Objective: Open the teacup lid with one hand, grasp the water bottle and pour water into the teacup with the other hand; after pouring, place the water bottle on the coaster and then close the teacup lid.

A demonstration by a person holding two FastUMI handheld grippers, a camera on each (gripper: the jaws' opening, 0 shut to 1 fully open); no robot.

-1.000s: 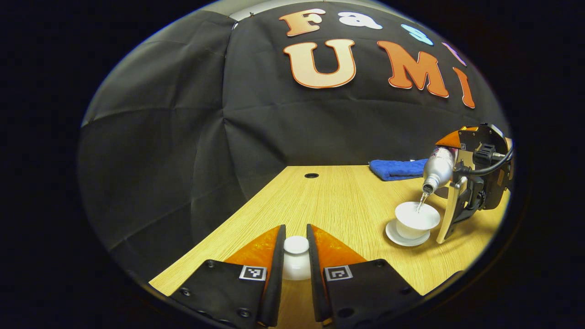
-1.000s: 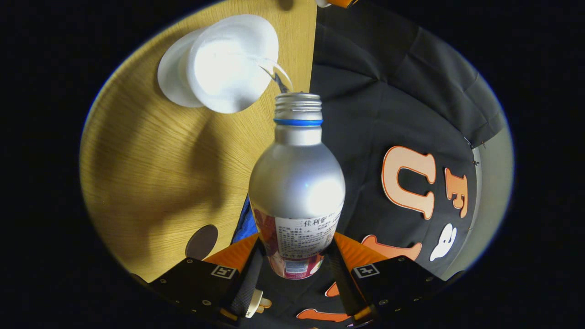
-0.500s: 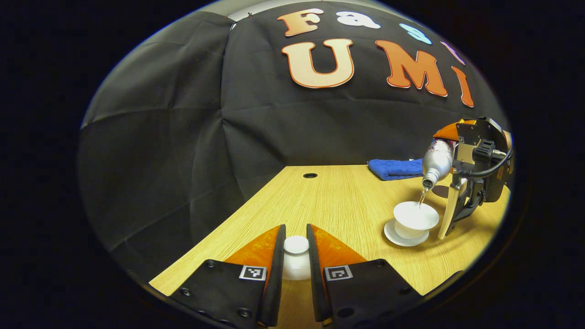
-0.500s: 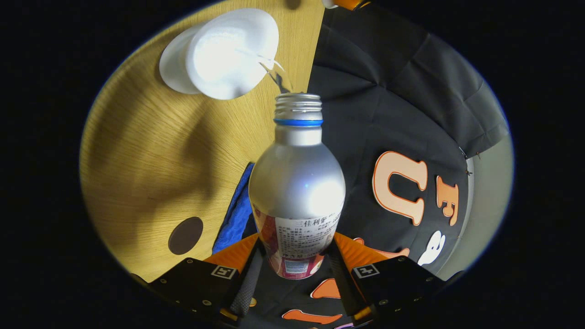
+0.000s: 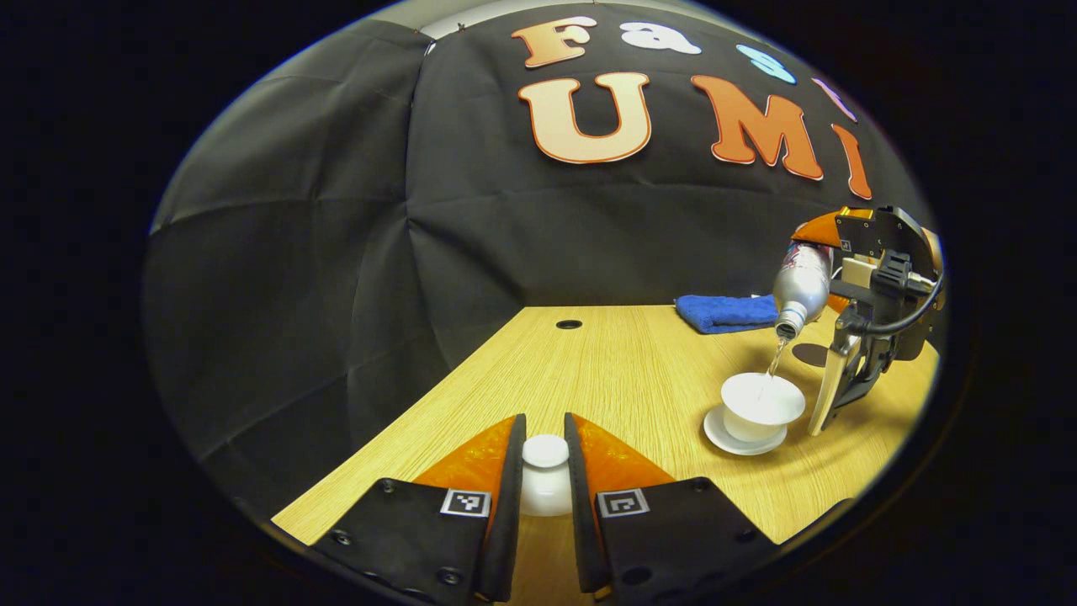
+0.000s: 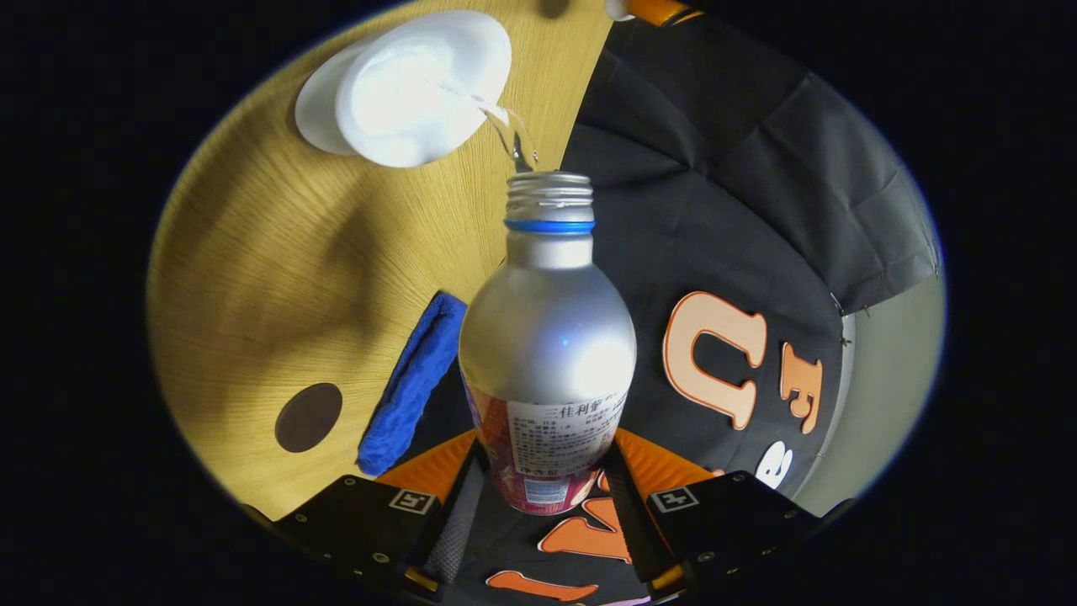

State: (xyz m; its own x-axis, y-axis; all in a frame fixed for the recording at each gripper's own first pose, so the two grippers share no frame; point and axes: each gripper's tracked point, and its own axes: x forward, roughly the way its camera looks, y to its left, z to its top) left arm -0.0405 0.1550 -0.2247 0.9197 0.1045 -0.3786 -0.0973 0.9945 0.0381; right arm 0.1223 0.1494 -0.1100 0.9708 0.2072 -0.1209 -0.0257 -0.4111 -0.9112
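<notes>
Left gripper (image 5: 545, 488): jaws clenched on the knob of the white teacup lid (image 5: 545, 475), held at 6 o'clock in the left gripper view, off the cup and over the near bench (image 5: 606, 370) edge.

Right gripper (image 6: 547, 505): jaws clenched on the lower body of the silver aluminium water bottle (image 6: 547, 337), one finger on each side of the label band. The bottle is uncapped and tipped mouth-down — a thin stream of water leaves the threaded neck and falls toward the teacup (image 6: 421, 84), which sits at 11 o'clock in the right gripper view.

In the left gripper view the right gripper (image 5: 867, 311) stands at 3 o'clock, with the bottle mouth above the open teacup (image 5: 761, 404) on its white saucer (image 5: 740, 442); the stream lands inside the cup.

Surroundings: a folded blue cloth (image 6: 408, 379) lies just behind the cup area, and a round dark brown coaster (image 6: 309, 417) lies beside it, at 8 o'clock in the right gripper view, bare.

Task status:
- Lid removal — done.
- Bottle grasp — done.
- Pouring — under way; the fill level cannot be read.
- Remaining: right the bottle, set it on the coaster, return the lid to the cup.
</notes>
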